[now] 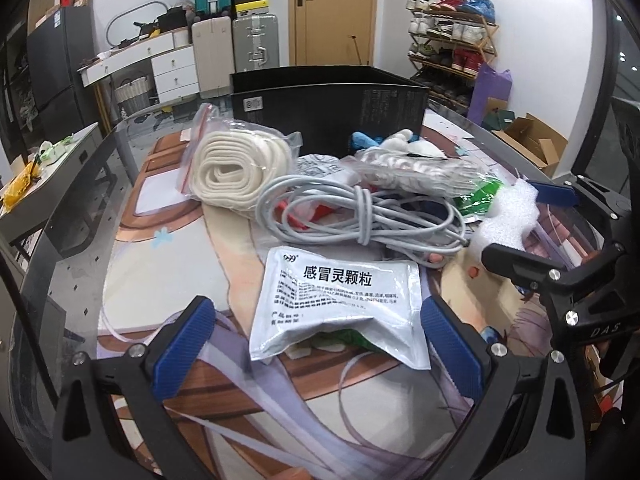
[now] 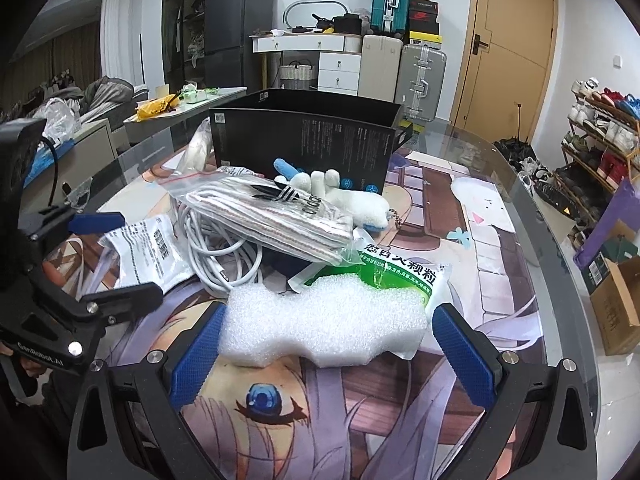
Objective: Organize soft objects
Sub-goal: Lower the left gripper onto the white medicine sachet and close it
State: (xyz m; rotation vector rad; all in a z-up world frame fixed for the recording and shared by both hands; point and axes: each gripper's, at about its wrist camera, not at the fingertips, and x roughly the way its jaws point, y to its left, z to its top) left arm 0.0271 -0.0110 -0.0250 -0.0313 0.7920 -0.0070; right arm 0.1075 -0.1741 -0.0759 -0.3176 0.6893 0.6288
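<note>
A pile of soft items lies on the printed mat before an open black box (image 1: 328, 104). My left gripper (image 1: 316, 344) is open, its blue pads either side of a white medicine sachet (image 1: 340, 304). Behind it lie a coiled grey cable (image 1: 360, 216), a bagged cream rope (image 1: 236, 168), bagged striped socks (image 2: 272, 220) and a white plush toy (image 2: 352, 200). My right gripper (image 2: 332, 356) is open around a white foam piece (image 2: 320, 324), which lies on a green and white sachet (image 2: 400, 276). The right gripper also shows in the left wrist view (image 1: 524, 224), straddling the foam.
The glass table's curved edge (image 2: 560, 240) runs to the right, with cardboard boxes (image 2: 616, 304) and a shoe rack (image 2: 600, 140) beyond. Suitcases (image 1: 252, 40), a white dresser and a dark fridge stand behind. A side table with clutter (image 1: 36, 168) is at the left.
</note>
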